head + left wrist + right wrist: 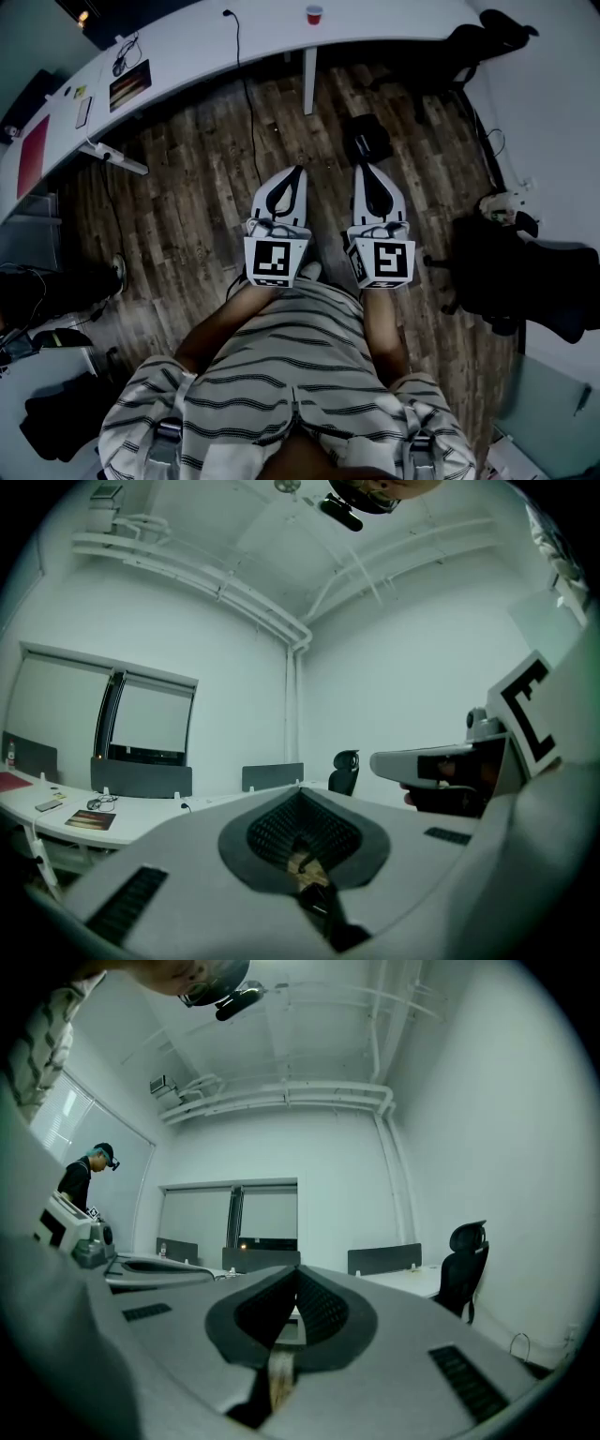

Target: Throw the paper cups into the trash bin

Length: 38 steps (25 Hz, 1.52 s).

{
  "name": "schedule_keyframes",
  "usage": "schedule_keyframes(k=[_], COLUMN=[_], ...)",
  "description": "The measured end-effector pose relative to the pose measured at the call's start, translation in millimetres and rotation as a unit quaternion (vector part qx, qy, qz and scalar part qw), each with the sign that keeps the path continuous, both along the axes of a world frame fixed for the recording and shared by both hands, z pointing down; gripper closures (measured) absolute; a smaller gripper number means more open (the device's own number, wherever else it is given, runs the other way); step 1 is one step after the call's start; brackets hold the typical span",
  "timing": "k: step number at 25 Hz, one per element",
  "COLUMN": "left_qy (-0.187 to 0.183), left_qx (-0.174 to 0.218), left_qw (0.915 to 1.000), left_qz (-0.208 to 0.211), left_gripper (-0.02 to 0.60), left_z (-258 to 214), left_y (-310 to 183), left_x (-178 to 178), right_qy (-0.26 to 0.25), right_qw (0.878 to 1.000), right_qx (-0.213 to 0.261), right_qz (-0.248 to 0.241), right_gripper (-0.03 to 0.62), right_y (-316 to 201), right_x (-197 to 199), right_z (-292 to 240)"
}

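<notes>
Both pairs of fingers are clenched on nothing. In the left gripper view the left gripper [300, 795] has its ribbed pads meeting at the tip with only floor showing in the slit behind them. In the right gripper view the right gripper [297, 1275] looks the same. From the head view the two sit side by side, level, just in front of the person's striped shirt [281, 366] and over the wooden floor [187, 206], well apart from anything to grasp.

Only one red paper cup [314, 14] is in view. It stands upright on the long white worktop [206, 47], a little back from its near edge and roughly above the white leg [308, 80]. A black cable [239, 66] crosses the worktop to the cup's left and drops over the near edge. I cannot pick out a trash bin in any view.

The step in hand looks like the approach to the cup. It would go best with one gripper leading, jaws spread wider than the cup well before arrival. The gripper should come in level at mid-wall rather than at the rim. The close should be soft, since a paper cup is light, tips easily and will likely buckle under a hard squeeze. The bin is worth finding before lifting.
</notes>
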<state>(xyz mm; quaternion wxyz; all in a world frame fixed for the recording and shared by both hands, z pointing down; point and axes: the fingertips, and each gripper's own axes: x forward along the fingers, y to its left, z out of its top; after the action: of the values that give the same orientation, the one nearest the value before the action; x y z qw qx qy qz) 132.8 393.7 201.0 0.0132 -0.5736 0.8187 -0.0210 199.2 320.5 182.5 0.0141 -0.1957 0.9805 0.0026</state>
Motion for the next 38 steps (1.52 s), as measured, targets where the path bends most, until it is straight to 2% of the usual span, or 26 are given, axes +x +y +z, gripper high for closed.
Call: schedule_keyframes(k=[6, 17, 33, 38], left_qy=[0.001, 0.016, 0.02, 0.027], left_qx=[0.004, -0.004, -0.018, -0.017], left_qw=[1.0, 0.9998, 0.999, 0.998], left_qz=[-0.001, -0.01, 0.035, 0.054], left_gripper=[0.558, 0.558, 0.557, 0.557], left_z=[5.3, 15.5, -5.7, -8.1], left_y=[-34.8, -109.9, -225.2, -253.4], left_x=[-31.4, -132.0, -282.9, -319.4], right_qy=[0.007, 0.007, 0.003, 0.02], right_qw=[1.0, 1.0, 0.999, 0.999], right_qx=[0.002, -0.011, -0.015, -0.012], right_qz=[-0.002, -0.005, 0.03, 0.048], right_gripper=[0.583, 0.583, 0.583, 0.583], right_y=[-30.0, -102.7, -206.7, -229.9], right_x=[-31.5, -127.5, -278.3, -315.6], right_z=[4.7, 10.0, -15.9, -16.1])
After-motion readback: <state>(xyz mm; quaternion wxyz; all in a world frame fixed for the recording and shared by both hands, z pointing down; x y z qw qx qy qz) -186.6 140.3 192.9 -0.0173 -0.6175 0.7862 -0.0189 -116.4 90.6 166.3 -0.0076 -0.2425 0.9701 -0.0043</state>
